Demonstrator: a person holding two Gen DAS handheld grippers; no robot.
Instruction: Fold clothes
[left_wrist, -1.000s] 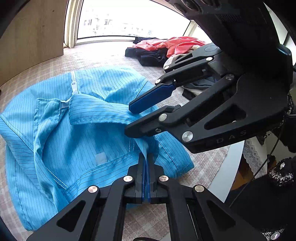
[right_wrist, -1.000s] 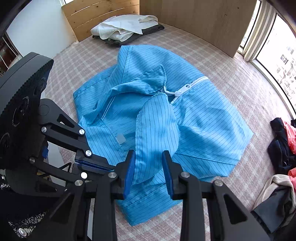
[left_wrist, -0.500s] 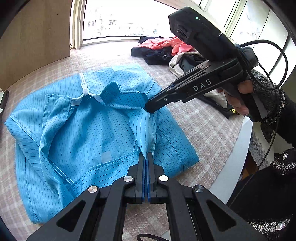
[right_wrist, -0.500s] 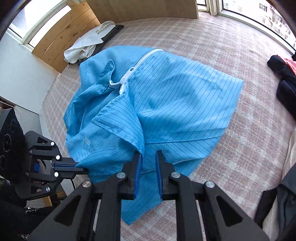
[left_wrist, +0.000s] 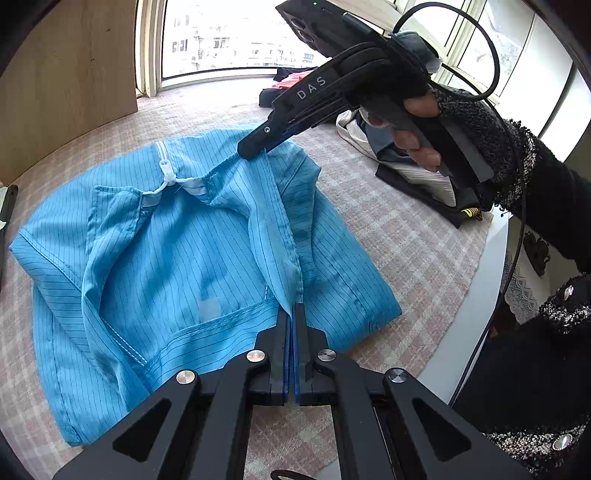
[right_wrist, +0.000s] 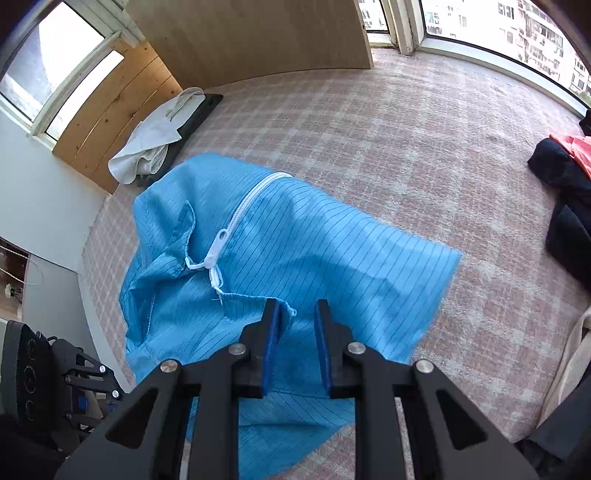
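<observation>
A light blue pinstriped jacket (left_wrist: 184, 258) with a white zipper (left_wrist: 168, 177) lies on the checked surface. My left gripper (left_wrist: 291, 314) is shut on the near end of its collar flap, at the front edge. The flap stretches away to my right gripper (left_wrist: 255, 147), held by a hand in a black sleeve. In the right wrist view the jacket (right_wrist: 314, 240) spreads below my right gripper (right_wrist: 295, 321). Its jaws are opening, with a clear gap between the blue pads. The frayed collar tip (right_wrist: 290, 310) sits just beside the left pad, not pinched.
Dark and coral clothes (right_wrist: 565, 166) lie in a heap by the window. Beige and dark garments (left_wrist: 406, 166) lie to the right, near the surface's white edge (left_wrist: 491, 295). A white cloth (right_wrist: 155, 140) rests on a dark item by the wooden panel (right_wrist: 258, 44).
My right gripper has travelled away from the left one along the collar to near the zipper, drawing the flap out straight. Its jaws narrowed, then widened. The left gripper stayed shut in place.
</observation>
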